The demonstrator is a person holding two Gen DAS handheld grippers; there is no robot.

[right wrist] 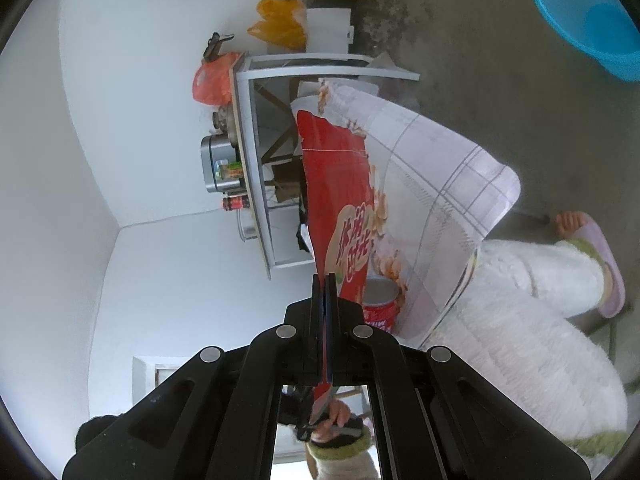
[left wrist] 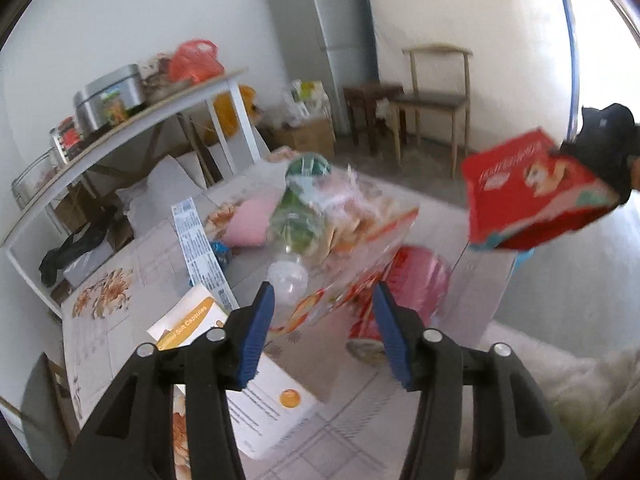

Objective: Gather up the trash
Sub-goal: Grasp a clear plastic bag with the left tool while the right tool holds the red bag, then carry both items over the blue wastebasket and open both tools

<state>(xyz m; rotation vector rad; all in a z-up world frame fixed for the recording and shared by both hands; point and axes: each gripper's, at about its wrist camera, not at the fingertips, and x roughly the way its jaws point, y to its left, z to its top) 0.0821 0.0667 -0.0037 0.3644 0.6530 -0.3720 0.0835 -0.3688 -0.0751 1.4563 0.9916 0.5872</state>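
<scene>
My left gripper (left wrist: 324, 300) points down at a table with a floral cloth (left wrist: 112, 320). Its blue pads (left wrist: 260, 320) press the sides of a blurred clear printed bag (left wrist: 360, 240), and a plastic bottle with a green label (left wrist: 296, 224) shows in it. In the right wrist view my right gripper (right wrist: 325, 280) is shut on the edge of a flat red snack package (right wrist: 340, 184). That red package (left wrist: 532, 196) hangs in the air at the right of the left wrist view, with the right gripper (left wrist: 600, 148) behind it.
On the table lie a white capsule box (left wrist: 248, 368), a long paper strip (left wrist: 200, 248), a red can (right wrist: 380, 304) and an upright white box (left wrist: 476, 280). A shelf table with a rice cooker (left wrist: 108, 96) stands left. A person's leg (right wrist: 520, 320) and a blue basin (right wrist: 588, 20) are on the floor side.
</scene>
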